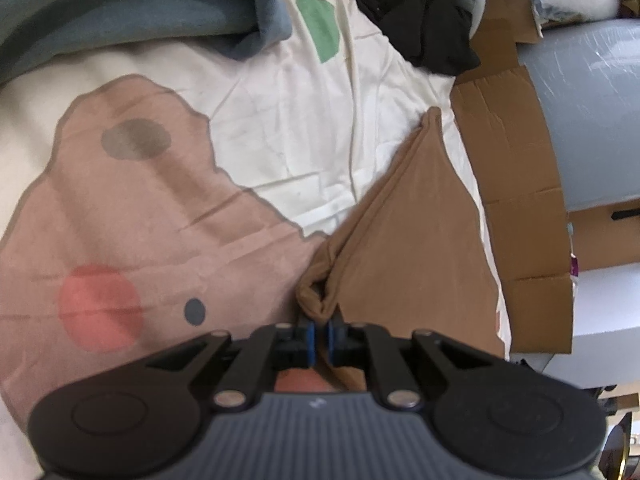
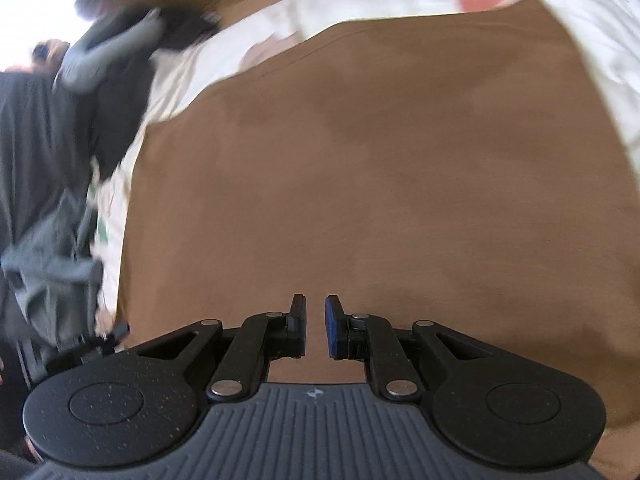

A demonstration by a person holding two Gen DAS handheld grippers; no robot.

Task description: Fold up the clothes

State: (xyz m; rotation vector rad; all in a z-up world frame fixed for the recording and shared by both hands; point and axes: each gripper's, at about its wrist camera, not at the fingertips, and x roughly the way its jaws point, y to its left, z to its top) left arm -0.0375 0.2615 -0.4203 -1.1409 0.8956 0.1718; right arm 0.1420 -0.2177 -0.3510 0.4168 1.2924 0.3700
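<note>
- On the bed, a cream sheet (image 1: 304, 128) with printed shapes, a big pinkish-tan blob, a red circle and a green patch, fills most of the left wrist view.
- Across that sheet lies the brown garment (image 2: 360, 168); in the right wrist view it spreads flat and takes up nearly the whole frame, with cream sheet showing along its top and left edges.
- In the left wrist view the same garment rises as a taut triangle from a bunched corner near the bottom centre up to a point by the sheet's right edge.
- A blue-grey blanket (image 1: 120, 4) lies heaped at the top left, and black cloth (image 1: 420, 12) sits at the top of the sheet.
- Cardboard (image 1: 516, 184) lies beside the bed on the right.
- The left gripper (image 1: 320, 338) is pinched tight on the garment's bunched corner, blue pads nearly meeting.
- The right gripper (image 2: 316, 328) hangs over the flat garment with a narrow gap between its fingers and nothing in it; whether the tips touch the cloth I cannot tell.
</note>
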